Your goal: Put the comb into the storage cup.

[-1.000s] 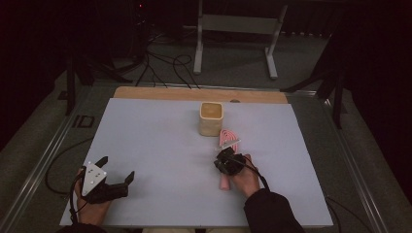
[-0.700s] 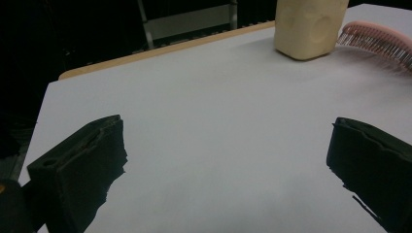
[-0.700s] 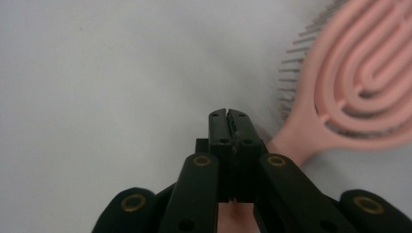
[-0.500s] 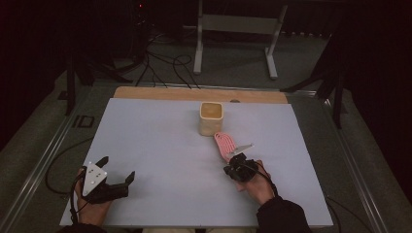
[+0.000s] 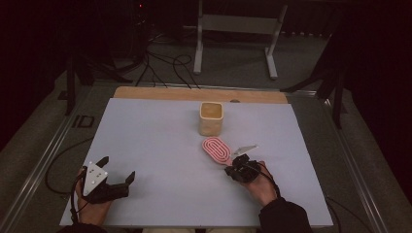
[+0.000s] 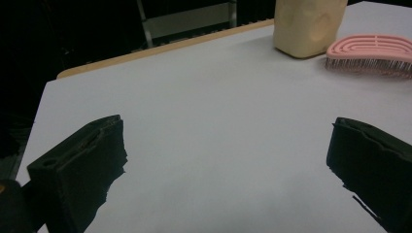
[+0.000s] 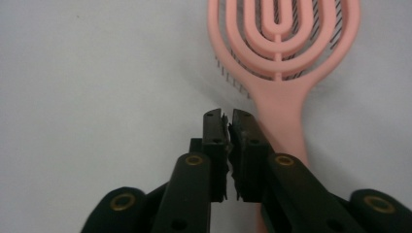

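A pink hairbrush (image 5: 217, 149) lies flat, bristles down, on the white table top (image 5: 155, 141), its handle pointing to the front right. My right gripper (image 5: 232, 169) sits at the handle's end. In the right gripper view its jaws (image 7: 227, 117) are pressed together with nothing between them, and the brush's handle (image 7: 286, 111) runs beside and under the right jaw. A beige cup (image 5: 211, 118) stands just behind the brush. My left gripper (image 5: 117, 168) rests at the front left, open and empty (image 6: 228, 145); its view takes in the cup (image 6: 308, 26) and the brush (image 6: 371, 51) far off.
A wooden strip (image 5: 160, 93) borders the table's far edge. Behind it, on the dark floor, are a metal stand (image 5: 238, 29) and cables (image 5: 160, 63). A broad bare stretch of table lies between the two grippers.
The brush, held up by my right gripper near the cup a second ago, now lies flat on the table. The right gripper drew back to the front right. The left gripper stayed put.
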### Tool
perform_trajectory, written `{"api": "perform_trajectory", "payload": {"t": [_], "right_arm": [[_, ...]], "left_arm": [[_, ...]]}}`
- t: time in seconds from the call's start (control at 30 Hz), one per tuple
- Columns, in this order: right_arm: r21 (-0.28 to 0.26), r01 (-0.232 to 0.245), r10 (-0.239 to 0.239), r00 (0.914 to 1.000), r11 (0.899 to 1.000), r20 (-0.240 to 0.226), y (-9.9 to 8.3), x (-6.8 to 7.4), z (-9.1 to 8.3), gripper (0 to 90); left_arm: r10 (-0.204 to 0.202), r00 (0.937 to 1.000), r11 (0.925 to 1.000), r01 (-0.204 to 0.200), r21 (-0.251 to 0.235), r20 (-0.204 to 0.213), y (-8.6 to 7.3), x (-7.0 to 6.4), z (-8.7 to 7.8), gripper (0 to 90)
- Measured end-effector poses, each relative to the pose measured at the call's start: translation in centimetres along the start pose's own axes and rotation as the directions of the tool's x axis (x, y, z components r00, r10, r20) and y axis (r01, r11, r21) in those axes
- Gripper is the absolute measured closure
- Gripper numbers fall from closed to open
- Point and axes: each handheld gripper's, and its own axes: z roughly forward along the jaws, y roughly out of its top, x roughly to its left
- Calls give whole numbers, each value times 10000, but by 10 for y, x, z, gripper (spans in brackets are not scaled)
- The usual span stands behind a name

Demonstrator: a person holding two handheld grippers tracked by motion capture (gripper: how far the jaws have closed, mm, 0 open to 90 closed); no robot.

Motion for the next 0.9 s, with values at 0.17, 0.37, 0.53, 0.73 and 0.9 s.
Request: {"api": "perform_trajectory", "payload": {"t": [0.17, 0.37, 0.53, 0.73, 0.9], "right_arm": [[-1031, 116, -137, 9997, 9946, -197, 1, 3, -9, 708], [-2778, 117, -58, 9997, 9606, 222, -2, 0, -34, 524], [-4014, -38, 278, 9982, 9159, 539, -10, -7, -58, 447], [-4723, -354, 930, 9907, 8807, 992, -31, -23, -77, 350], [-5115, -543, 1230, 9872, 8576, 1013, -52, -30, -83, 267]], "left_arm": [[2, 10000, 10000, -2, -3, -9, 0, 1, 0, 11], [1, 10000, 10000, -1, -12, -10, 0, 0, 0, 11], [-33, 10000, 10000, 33, -29, -19, 0, 0, 0, 11], [-21, 10000, 10000, 21, -27, -47, 0, 1, 0, 10], [-64, 10000, 10000, 64, -52, -54, 0, 1, 0, 10]]}}
